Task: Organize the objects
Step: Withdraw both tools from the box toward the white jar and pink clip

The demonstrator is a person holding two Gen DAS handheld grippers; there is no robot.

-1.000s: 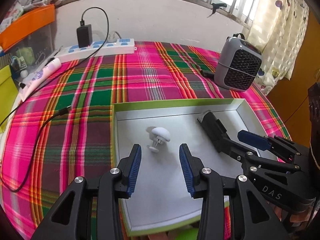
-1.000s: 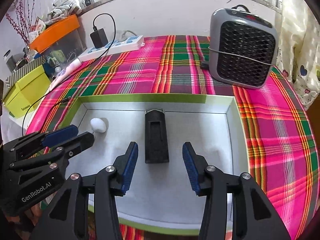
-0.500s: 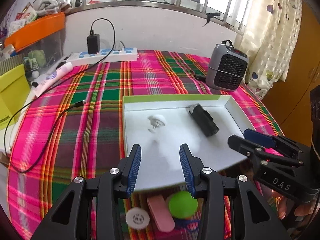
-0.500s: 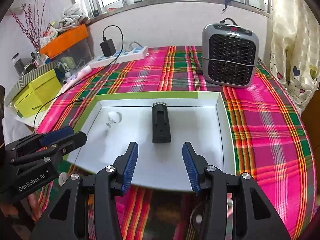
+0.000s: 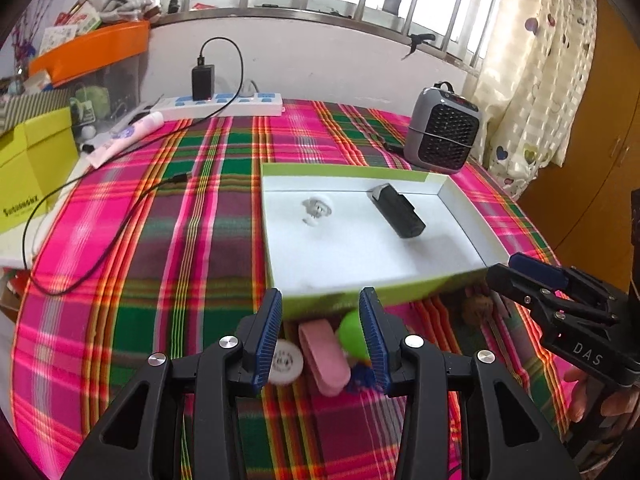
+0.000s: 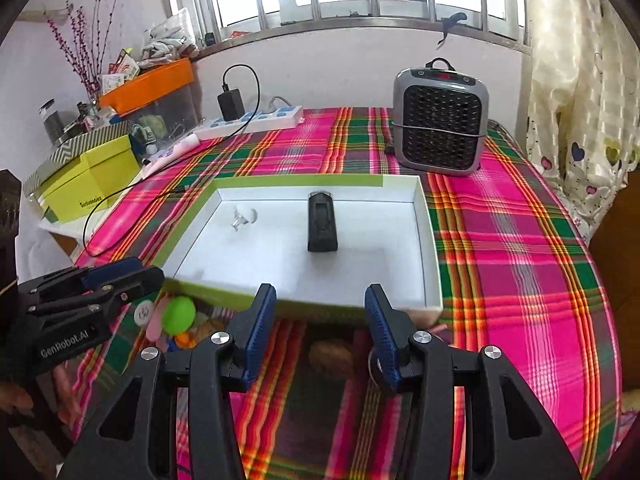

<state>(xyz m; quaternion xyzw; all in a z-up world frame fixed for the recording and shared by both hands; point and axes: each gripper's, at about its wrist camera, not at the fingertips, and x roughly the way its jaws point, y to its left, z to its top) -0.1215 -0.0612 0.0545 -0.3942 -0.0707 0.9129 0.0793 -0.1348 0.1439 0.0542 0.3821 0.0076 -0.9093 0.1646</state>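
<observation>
A green-rimmed white box (image 5: pixel 452 190) (image 6: pixel 434 248) lies on the plaid cloth. Inside it lie a black rectangular device (image 5: pixel 398 210) (image 6: pixel 322 222) and a small white mushroom-shaped piece (image 5: pixel 317 208) (image 6: pixel 245 218). In front of the box sit a green ball (image 5: pixel 352 336) (image 6: pixel 179 314), a pink oblong piece (image 5: pixel 324 356), a white round disc (image 5: pixel 285 362) (image 6: pixel 143 312) and a brown nut-like lump (image 5: pixel 476 310) (image 6: pixel 331 354). My left gripper (image 5: pixel 320 336) hangs open above the pink piece and ball. My right gripper (image 6: pixel 320 334) is open above the brown lump, holding nothing.
A grey fan heater (image 5: pixel 442 132) (image 6: pixel 440 118) stands behind the box on the right. A white power strip (image 5: pixel 224 105) with a black charger and cable lies at the back left, beside a pink tube (image 5: pixel 124 140) and a yellow-green box (image 6: pixel 86 182).
Both grippers have drawn back from over the box toward the near side of the table. The small objects in front of the box have come into view. Neither gripper's jaws changed.
</observation>
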